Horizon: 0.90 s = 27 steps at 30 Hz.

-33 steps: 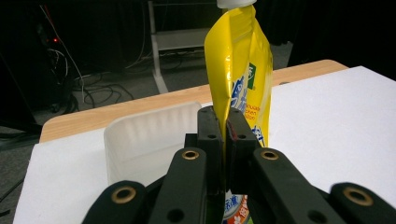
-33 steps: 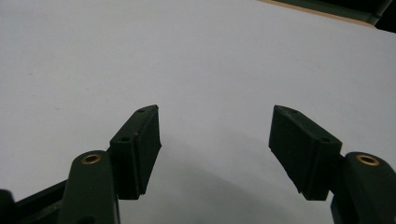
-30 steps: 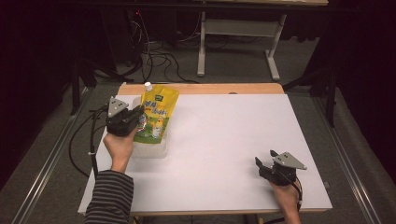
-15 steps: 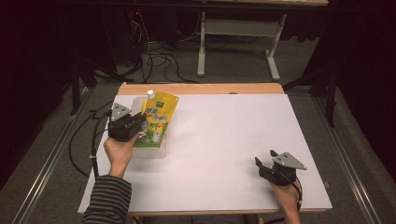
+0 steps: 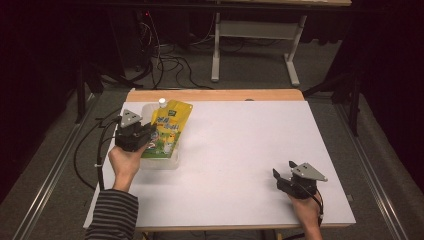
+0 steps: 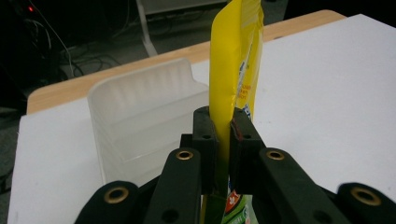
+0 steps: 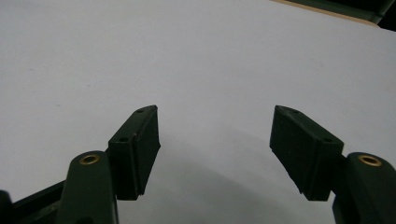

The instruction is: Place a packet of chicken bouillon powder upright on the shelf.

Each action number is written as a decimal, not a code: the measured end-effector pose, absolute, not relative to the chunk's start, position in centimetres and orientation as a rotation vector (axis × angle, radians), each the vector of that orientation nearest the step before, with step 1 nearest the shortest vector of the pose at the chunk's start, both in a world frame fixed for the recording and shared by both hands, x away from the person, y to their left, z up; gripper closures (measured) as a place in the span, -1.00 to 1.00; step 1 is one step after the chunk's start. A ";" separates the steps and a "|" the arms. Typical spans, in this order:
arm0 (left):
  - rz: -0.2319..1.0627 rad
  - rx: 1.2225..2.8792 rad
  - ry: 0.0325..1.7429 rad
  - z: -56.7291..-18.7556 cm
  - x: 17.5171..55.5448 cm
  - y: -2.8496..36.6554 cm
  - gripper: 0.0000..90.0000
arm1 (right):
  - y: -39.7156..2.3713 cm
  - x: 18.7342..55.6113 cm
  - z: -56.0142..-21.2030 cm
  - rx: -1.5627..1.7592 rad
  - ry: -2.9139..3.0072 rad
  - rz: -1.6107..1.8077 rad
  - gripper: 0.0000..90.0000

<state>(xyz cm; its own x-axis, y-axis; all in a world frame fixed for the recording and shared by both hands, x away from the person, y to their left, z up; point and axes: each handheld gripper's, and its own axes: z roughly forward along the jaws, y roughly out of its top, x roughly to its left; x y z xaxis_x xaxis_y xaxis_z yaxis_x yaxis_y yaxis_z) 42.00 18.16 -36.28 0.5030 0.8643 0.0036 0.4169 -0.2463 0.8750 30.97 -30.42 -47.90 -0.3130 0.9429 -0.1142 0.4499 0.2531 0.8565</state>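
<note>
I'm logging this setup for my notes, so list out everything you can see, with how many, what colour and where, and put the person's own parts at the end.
Pouch: one, yellow with green print and a white cap, held over the bin at the table's left.
Bin: one, clear plastic, far left part of the table.
Table: one, white top with a wooden far edge.
Desk frame: one, white, on the floor beyond the table.
Cables: several, black, on the floor beyond the table.
Left gripper: one, black, shut on the pouch.
Right gripper: one, black, open, low over the near right of the table.
Left hand: one, striped sleeve, bottom left.
Right hand: one, bottom right.
</note>
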 end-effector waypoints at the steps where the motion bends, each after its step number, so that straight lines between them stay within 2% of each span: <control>1: 0.643 1.839 1.061 -36.3 42.0 18.1 0.87 | -30.4 31.0 -47.9 1.266 1.880 0.975 -0.26; 5: 0.694 1.773 1.038 -37.0 41.7 17.9 0.87 | -30.4 31.0 -47.9 1.267 1.882 0.971 -0.25; 9: 0.684 1.758 1.043 -37.8 41.3 18.4 0.85 | -30.5 31.0 -47.9 1.264 1.880 0.977 -0.25; 27: 0.656 1.828 1.071 -38.4 39.7 20.4 0.80 | -30.4 31.0 -47.9 1.267 1.883 0.966 -0.25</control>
